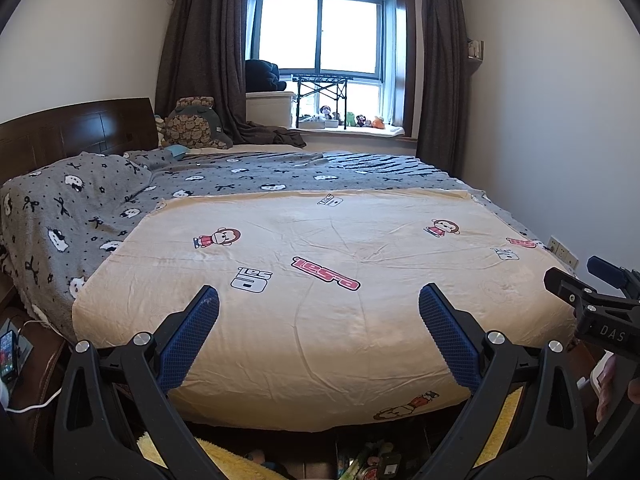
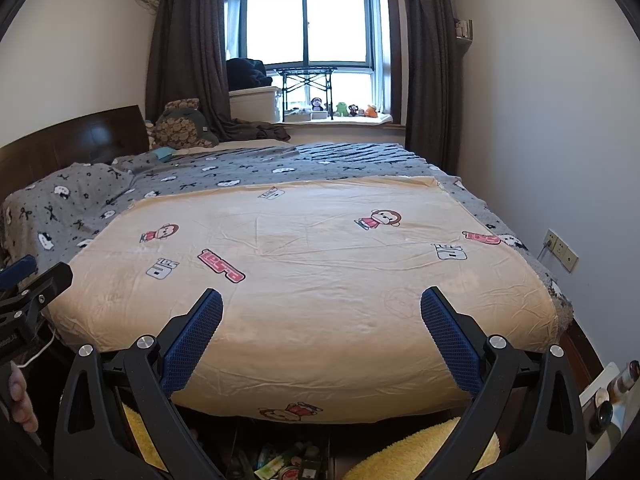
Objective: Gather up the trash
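under the bed (image 2: 320, 240): clutter (image 2: 288, 464) cut by the lower edge, items unreadable | left of bed: phone (image 1: 8, 356) half cropped | right of bed: bottles (image 2: 616, 392) clipped at the edge | beyond bed: windowsill toys (image 2: 344, 109) too small

A cream blanket (image 1: 320, 280) printed with cartoon monkeys lies flat over a grey patterned bedspread (image 1: 100, 196) on the bed, below a dark wooden headboard (image 1: 72, 128). Beyond the bed, dark curtains (image 1: 200, 52) frame a bright window (image 1: 320, 32), and small plush toys (image 1: 352, 119) line its sill.
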The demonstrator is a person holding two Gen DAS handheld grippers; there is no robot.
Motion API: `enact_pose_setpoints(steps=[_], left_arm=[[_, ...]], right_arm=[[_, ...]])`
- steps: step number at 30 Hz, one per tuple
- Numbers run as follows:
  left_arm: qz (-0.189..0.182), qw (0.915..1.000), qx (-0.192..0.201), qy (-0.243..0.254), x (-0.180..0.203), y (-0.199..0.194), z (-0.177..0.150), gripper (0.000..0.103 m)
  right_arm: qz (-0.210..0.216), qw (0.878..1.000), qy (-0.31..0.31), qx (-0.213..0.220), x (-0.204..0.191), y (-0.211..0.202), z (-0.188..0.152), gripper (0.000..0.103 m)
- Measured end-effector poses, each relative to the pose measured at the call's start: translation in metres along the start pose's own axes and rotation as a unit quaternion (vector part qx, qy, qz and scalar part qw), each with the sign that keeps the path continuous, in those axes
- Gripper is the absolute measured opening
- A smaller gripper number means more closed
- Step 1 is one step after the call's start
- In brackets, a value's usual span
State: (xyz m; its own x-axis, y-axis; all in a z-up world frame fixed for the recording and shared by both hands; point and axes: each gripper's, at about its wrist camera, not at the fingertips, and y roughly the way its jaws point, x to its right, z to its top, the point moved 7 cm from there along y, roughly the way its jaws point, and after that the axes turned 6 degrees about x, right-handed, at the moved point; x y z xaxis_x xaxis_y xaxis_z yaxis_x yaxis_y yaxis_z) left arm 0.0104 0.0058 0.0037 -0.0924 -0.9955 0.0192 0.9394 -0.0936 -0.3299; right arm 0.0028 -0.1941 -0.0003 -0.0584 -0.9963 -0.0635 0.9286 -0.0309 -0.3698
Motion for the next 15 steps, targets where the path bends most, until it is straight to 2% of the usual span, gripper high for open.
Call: enact_pose_setpoints(steps=[15], left_arm=[[-0.005, 0.9999, -0.009, -0.003, -0.0023, 0.0047, -0.0002, 0.095]], right_arm=[[-0.001, 1.000, -0.002, -0.001, 0.0015, 0.0009, -0.0004, 0.099]])
